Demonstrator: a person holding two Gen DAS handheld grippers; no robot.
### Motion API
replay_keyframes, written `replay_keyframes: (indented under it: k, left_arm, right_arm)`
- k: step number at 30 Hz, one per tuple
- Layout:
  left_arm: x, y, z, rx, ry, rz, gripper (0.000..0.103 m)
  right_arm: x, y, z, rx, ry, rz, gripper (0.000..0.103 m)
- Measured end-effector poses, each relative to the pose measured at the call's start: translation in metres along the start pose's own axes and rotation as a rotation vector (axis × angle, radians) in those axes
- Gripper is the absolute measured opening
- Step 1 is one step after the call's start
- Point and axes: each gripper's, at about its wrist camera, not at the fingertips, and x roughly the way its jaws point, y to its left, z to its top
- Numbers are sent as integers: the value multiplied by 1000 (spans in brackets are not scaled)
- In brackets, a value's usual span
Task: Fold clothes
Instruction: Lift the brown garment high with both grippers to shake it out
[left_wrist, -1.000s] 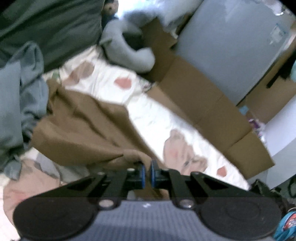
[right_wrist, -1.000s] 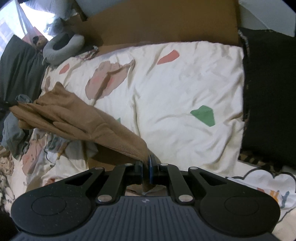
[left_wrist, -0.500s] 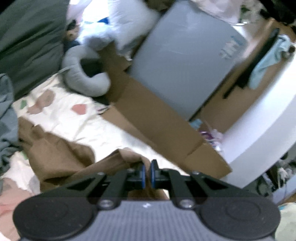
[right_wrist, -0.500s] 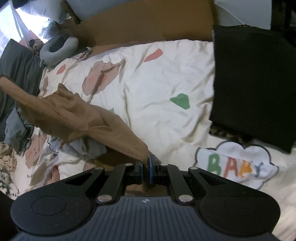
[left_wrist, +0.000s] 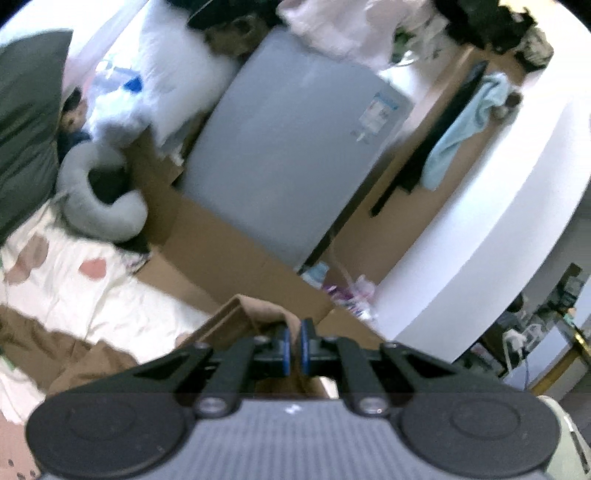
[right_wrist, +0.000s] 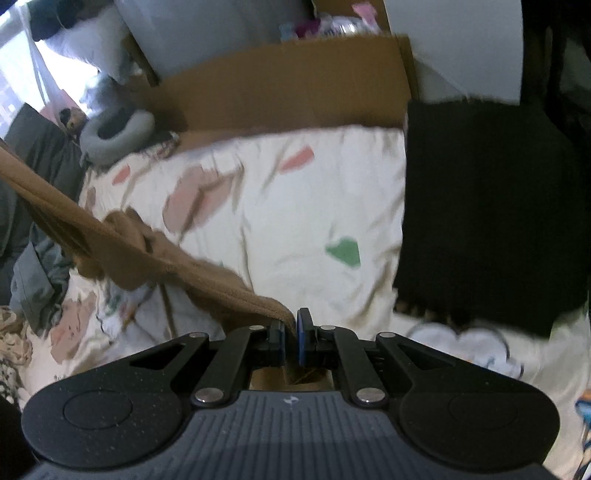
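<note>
Only right wrist shows brown garment (right_wrist: 155, 254) stretched above bedspread (right_wrist: 295, 221).

The garment (right_wrist: 122, 254) is a plain tan brown, and the quilt (right_wrist: 266, 236) beneath it is cream, scattered with salmon-pink blotches and one green patch. At the quilt's far edge the neck pillow (right_wrist: 114, 133) is pale grey and the cardboard (right_wrist: 288, 85) behind it plain brown, while the cloth (right_wrist: 491, 214) covering the quilt's right side is solid black. The cabinet (left_wrist: 295, 155) beyond the cardboard is flat blue-grey, and both grippers' pads (right_wrist: 301, 338) are blue on black fingers.
</note>
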Motion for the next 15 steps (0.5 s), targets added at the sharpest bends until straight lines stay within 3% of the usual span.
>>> replay_keyframes:
  k: [15]
  left_arm:
    - [-107, -111, 59, 144, -215, -123, 6]
  right_arm:
    - [-87, 40, 105, -122, -267, 33, 4]
